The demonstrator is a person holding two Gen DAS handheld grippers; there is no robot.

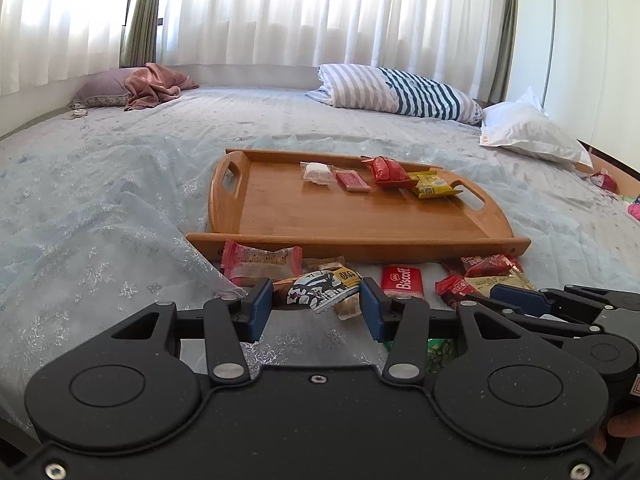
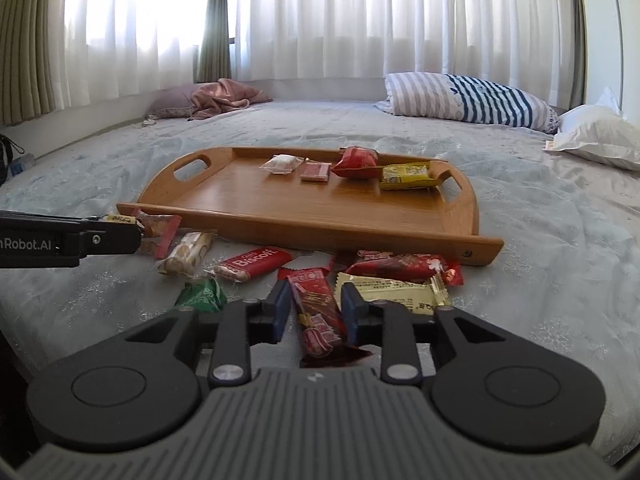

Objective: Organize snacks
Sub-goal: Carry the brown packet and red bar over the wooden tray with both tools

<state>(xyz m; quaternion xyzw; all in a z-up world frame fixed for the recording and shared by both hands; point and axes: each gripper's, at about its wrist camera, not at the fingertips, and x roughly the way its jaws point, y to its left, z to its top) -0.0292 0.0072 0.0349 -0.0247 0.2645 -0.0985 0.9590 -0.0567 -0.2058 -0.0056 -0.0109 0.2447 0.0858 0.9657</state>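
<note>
The left gripper [image 1: 316, 308] was spread wide around a black-and-white packet [image 1: 320, 290], not gripping it. The right gripper [image 2: 314, 312] was parted, flanking a red packet [image 2: 316, 312]. Four snacks lay on the wooden tray [image 1: 320, 216].

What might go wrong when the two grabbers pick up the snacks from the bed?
The left gripper has its jaws open around a black-and-white wrapper lying on other snacks, so it may pinch two.
The right gripper straddles a long red packet; gripped near one end, it may droop and slip.
The two grippers sit close together and might bump.
</note>
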